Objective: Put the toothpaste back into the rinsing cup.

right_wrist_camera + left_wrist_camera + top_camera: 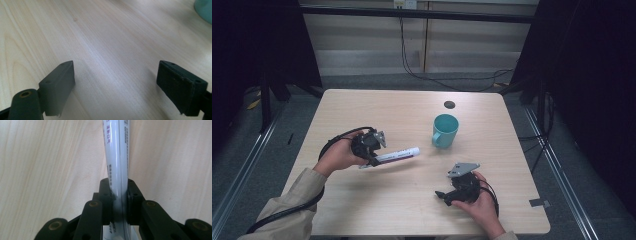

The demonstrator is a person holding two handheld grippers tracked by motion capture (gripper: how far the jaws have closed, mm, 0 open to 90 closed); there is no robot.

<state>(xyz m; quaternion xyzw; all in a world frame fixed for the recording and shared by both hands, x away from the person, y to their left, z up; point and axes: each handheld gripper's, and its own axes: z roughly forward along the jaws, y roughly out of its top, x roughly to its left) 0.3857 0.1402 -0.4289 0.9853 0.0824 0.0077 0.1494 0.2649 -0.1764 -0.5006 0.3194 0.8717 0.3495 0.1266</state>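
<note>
A white tube with purple print is clamped near its flat end by my left gripper, which is shut on it. The tube points right across the wooden table toward a teal mug, which stands upright a little farther back. In the left gripper view both black pads press the tube's sides. My right gripper rests low at the front right of the table, jaws wide open with bare wood between them. A corner of the teal mug shows in the right gripper view.
A small dark round hole lies in the tabletop behind the mug. Cables hang over the floor beyond the table's far edge. Dark frames stand on both sides. Bare wood stretches between the two hands.
</note>
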